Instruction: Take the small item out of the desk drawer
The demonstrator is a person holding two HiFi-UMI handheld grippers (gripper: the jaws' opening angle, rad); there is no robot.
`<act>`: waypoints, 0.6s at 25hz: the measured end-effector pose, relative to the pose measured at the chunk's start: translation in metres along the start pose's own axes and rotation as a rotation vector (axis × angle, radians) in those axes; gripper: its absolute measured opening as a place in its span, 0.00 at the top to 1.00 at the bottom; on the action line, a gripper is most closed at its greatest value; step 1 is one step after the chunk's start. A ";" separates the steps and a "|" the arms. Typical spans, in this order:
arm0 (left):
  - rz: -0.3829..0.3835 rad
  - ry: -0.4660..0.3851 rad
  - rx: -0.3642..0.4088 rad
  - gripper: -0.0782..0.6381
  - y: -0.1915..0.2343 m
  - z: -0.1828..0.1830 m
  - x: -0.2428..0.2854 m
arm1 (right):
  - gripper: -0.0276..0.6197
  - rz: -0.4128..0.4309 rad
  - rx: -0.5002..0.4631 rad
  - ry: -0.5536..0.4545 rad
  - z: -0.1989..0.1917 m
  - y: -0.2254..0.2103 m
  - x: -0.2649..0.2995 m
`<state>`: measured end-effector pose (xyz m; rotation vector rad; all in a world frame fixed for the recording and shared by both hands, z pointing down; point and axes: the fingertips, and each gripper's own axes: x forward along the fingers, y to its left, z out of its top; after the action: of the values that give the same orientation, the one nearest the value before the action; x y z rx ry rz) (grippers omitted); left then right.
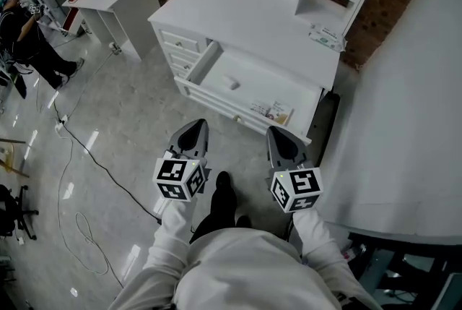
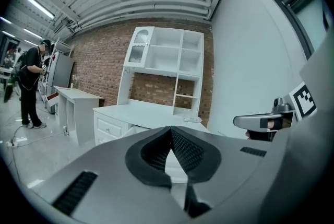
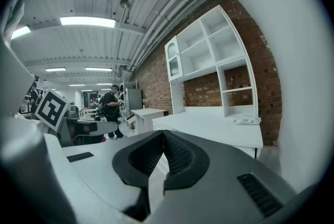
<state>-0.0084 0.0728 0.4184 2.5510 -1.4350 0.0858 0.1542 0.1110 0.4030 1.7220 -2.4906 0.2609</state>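
- Your left gripper hangs short of the drawer, off its front left. Its fingers are pressed together on nothing.
- The drawer already stands pulled out from the white surface, so the opening is done. Reaching in, gripping and lifting out are all left.
- The small pale item lies untouched on the drawer floor, left of centre. A printed packet sits in the drawer's front right corner.
- Your right gripper hovers just outside the drawer's front right, fingers closed tight and empty. Spread them before you reach in.
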 end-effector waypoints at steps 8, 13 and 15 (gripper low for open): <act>-0.003 0.017 -0.011 0.87 0.054 0.017 0.065 | 0.91 -0.015 -0.006 0.013 0.017 -0.016 0.080; -0.011 0.032 -0.019 0.87 0.085 0.023 0.097 | 0.91 -0.014 0.016 0.023 0.026 -0.020 0.123; -0.017 0.034 -0.022 0.87 0.096 0.025 0.109 | 0.91 -0.015 0.021 0.019 0.033 -0.022 0.139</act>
<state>-0.0346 -0.0720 0.4255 2.5312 -1.3942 0.1098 0.1258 -0.0306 0.3979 1.7378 -2.4695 0.3017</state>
